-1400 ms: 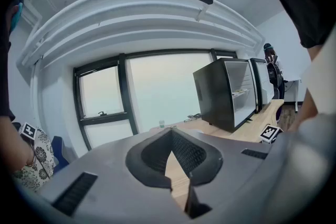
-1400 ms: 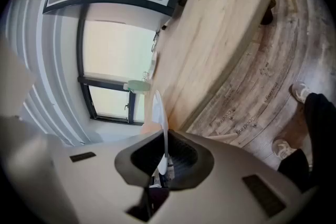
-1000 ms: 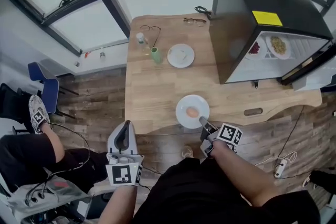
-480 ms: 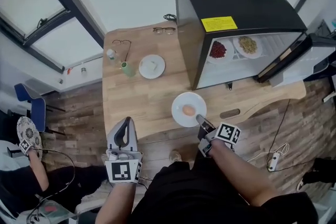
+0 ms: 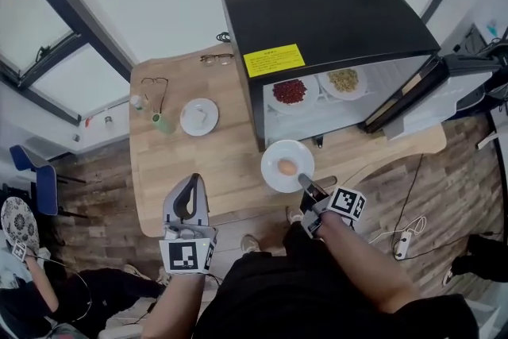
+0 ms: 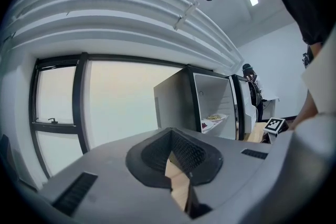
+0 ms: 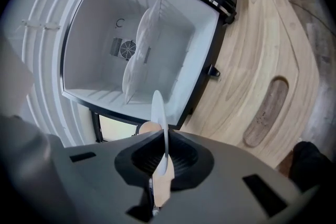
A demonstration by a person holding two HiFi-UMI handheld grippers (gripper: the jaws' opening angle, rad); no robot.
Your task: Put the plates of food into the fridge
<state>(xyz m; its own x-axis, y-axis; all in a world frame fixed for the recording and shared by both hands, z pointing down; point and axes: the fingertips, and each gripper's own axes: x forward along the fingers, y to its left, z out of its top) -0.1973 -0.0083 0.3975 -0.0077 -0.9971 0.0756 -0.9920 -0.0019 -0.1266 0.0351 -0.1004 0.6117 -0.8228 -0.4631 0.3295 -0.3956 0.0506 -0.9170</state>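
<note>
Your right claw (image 5: 306, 185) is clenched on the near rim of the white plate (image 5: 287, 165). In the right gripper view the plate's edge (image 7: 159, 118) stands between the two pads, pinched tight. The plate reaches forward from the claw's tips, and a round orange-brown piece of food (image 5: 288, 167) sits near its middle. It is over the wooden table (image 5: 230, 163), just short of the open fridge (image 5: 317, 12).

Straight ahead of that claw, past the plate's far rim, is the fridge's white inside. A plate of red food (image 5: 290, 91) and a plate of pale yellow food (image 5: 343, 80) already sit side by side on its shelf. The fridge door (image 5: 444, 91) hangs open ahead and to the claw's right. A yellow sticker (image 5: 272, 59) lies on the black top.

Your left claw (image 5: 185, 206) is well off to the right claw's left, by the table's near edge. Its jaws are closed together with nothing between them. Beyond its tips an almost bare white plate (image 5: 198, 116) rests on the table. A green cylinder (image 5: 163, 123) is just left of that plate, and two pairs of glasses (image 5: 155, 83) lie farther back.
</note>
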